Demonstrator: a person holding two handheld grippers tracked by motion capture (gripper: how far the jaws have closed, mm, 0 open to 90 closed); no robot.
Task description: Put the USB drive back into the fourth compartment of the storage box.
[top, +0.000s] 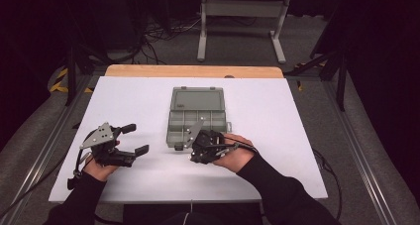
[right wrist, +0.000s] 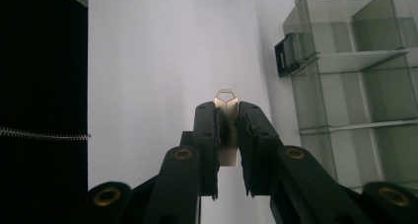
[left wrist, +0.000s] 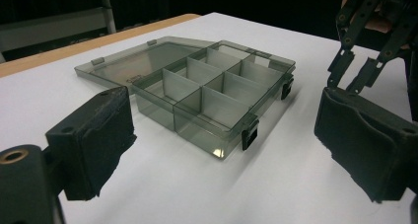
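Observation:
A clear grey compartment box [top: 198, 123] lies open mid-table, its lid [top: 196, 99] folded flat on the far side and its compartments empty. My right gripper [top: 192, 156] hovers just in front of the box's near edge. In the right gripper view it [right wrist: 226, 116] is shut on a small flat metal piece [right wrist: 226, 97] whose tip pokes out past the pads, with the box [right wrist: 355, 86] off to the right. My left gripper [top: 135, 139] stands open left of the box. Its wide-apart pads [left wrist: 98, 140] frame the box [left wrist: 212, 91], and the right gripper [left wrist: 355, 76] shows farther off.
White table surface [top: 277, 150] spreads around the box, with a wooden strip [top: 193, 71] along the far edge. Black latches [left wrist: 249, 135] hang on the box's front wall. A dark sleeve [top: 277, 185] crosses the near right. Cables and a stand are on the floor beyond.

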